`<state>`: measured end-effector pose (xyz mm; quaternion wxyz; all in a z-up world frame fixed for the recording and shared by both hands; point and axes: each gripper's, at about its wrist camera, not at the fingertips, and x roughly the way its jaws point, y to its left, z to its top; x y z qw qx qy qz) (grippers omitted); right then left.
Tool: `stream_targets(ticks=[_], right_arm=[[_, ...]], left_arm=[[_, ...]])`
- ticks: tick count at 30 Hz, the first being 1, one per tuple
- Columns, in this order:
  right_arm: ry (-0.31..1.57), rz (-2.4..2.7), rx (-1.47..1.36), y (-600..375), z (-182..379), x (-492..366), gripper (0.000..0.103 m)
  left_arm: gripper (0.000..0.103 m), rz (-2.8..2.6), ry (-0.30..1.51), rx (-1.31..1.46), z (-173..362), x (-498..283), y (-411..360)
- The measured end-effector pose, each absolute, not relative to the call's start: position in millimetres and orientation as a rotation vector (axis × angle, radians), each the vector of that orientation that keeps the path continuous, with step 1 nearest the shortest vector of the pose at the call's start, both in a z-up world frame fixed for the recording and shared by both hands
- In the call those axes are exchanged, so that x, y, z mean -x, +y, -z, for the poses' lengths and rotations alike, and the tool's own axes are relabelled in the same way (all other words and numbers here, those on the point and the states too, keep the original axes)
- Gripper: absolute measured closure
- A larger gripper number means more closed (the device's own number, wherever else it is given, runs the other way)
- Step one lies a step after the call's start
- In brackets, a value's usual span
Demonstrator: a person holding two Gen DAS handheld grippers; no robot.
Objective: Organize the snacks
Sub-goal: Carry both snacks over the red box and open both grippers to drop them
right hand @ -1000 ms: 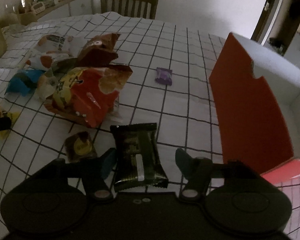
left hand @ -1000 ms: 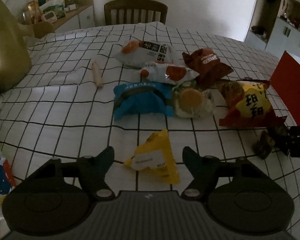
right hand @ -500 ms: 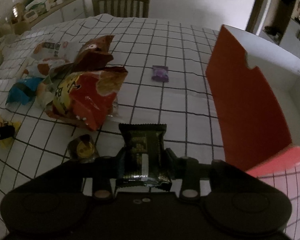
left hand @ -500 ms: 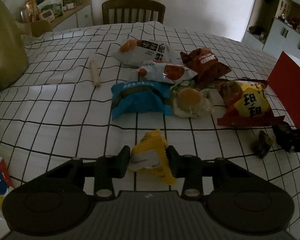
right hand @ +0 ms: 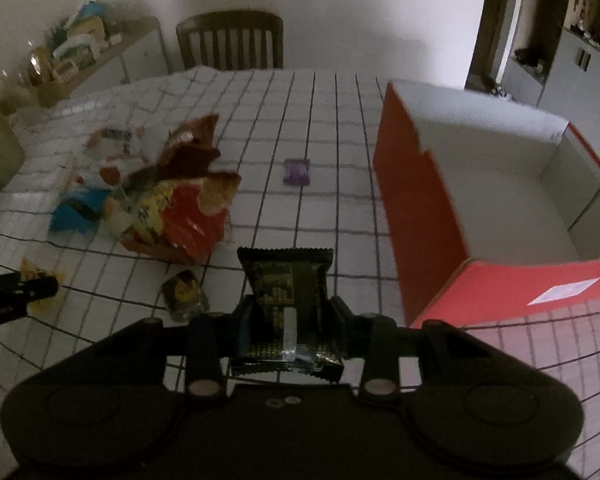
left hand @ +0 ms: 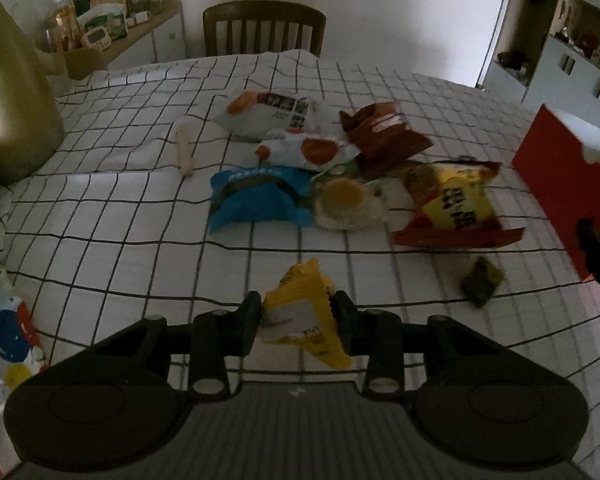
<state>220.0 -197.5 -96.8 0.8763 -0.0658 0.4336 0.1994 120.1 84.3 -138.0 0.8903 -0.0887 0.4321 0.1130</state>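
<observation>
My left gripper (left hand: 296, 316) has just been closing, and its two black fingers now press on either side of a small yellow crinkled snack packet with a white label (left hand: 300, 312), which hangs clear of the white tablecloth with a black grid (left hand: 112, 208). My right gripper (right hand: 286, 320) has likewise just been closing and now pinches a dark green-black foil snack bar wrapper with gold print (right hand: 286, 292) across its width, the far end of the wrapper sticking out past my fingertips above the cloth. Ahead of my left gripper lies the heap of snacks: a blue plastic packet (left hand: 260, 200), just beside it a clear bag with a round yellow pastry (left hand: 346, 204), behind them a white packet with orange circles (left hand: 306, 150), a larger white bag with dark lettering (left hand: 272, 114) and a brown foil bag (left hand: 384, 134). To the right of the heap is a big red and yellow chip bag (left hand: 456, 204), and nearer me a small dark round-packed sweet (left hand: 482, 286) on the cloth. A pale stick-shaped snack (left hand: 185, 150) lies apart on the left. From my right side I see a small purple wrapper (right hand: 297, 171) alone on the cloth, between the heap and the open red cardboard box with a white inside (right hand: 416, 208). A wooden slat-backed chair (left hand: 264, 26) stands at the far edge of the table.
</observation>
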Motion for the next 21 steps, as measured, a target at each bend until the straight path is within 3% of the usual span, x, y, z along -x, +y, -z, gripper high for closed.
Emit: stream_targets(ticks=[21], right_arm=[[0.783, -0.494, 0.090, -294, 16, -245, 0.065]], left_arm=[[0.065, -0.037, 0.781, 0.141, 43, -164, -69]])
